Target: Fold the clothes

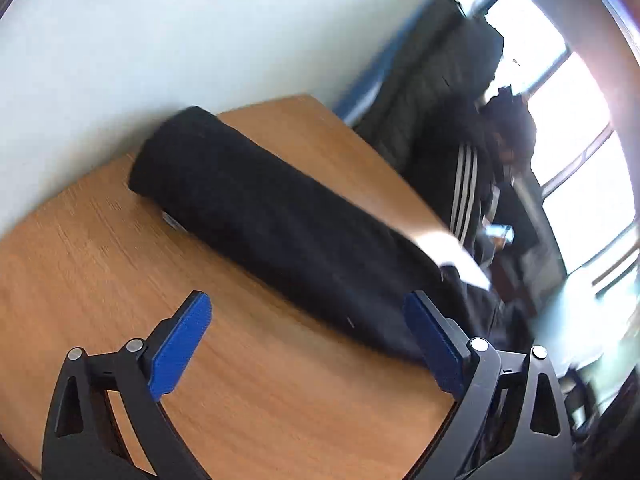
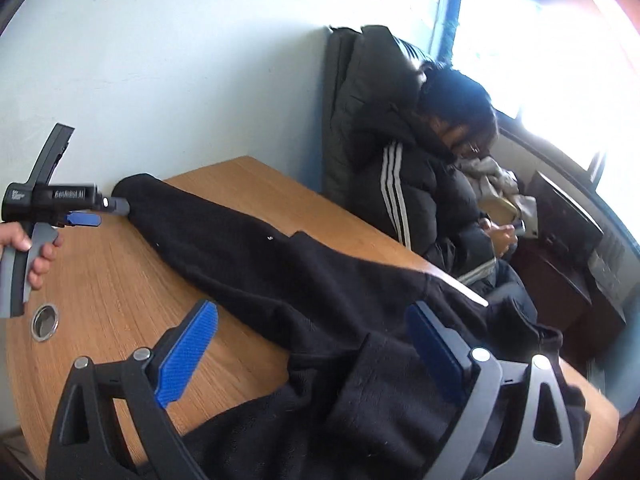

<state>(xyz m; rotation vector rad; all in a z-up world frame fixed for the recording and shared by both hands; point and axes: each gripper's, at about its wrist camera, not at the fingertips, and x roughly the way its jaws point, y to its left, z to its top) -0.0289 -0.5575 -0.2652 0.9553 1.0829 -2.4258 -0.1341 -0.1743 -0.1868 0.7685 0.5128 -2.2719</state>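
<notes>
**Black garment lying stretched across table; both grippers standing open**

A black garment (image 2: 304, 280) is lying on a wooden table (image 2: 108, 280), running as a long strip from the far corner by the pale wall (image 2: 160, 60) toward the near edge, where it is bunching into thicker folds. In the left wrist view the same garment (image 1: 256, 208) is showing as a long dark band crossing the table (image 1: 100, 272) diagonally.

The left gripper (image 1: 306, 342) is hovering over bare tabletop with its blue-padded fingers (image 1: 182, 354) spread wide and nothing between them; the garment's near end is passing just inside the right-hand finger. In the right wrist view this gripper (image 2: 108, 210) is appearing at the left edge, held by a hand (image 2: 36, 256), its tip sitting at the garment's far end; whether it is touching the cloth cannot be told.

The right gripper (image 2: 312, 350) is sitting over the bunched near part of the garment, its fingers likewise spread apart, clamping nothing.

A round metal grommet (image 2: 45, 322) is set into the tabletop near the left edge. Beyond the table, a seated person (image 2: 432, 200) in a dark striped jacket is leaning against a dark chair (image 2: 340, 120), beside a bright window (image 2: 540, 40).
</notes>
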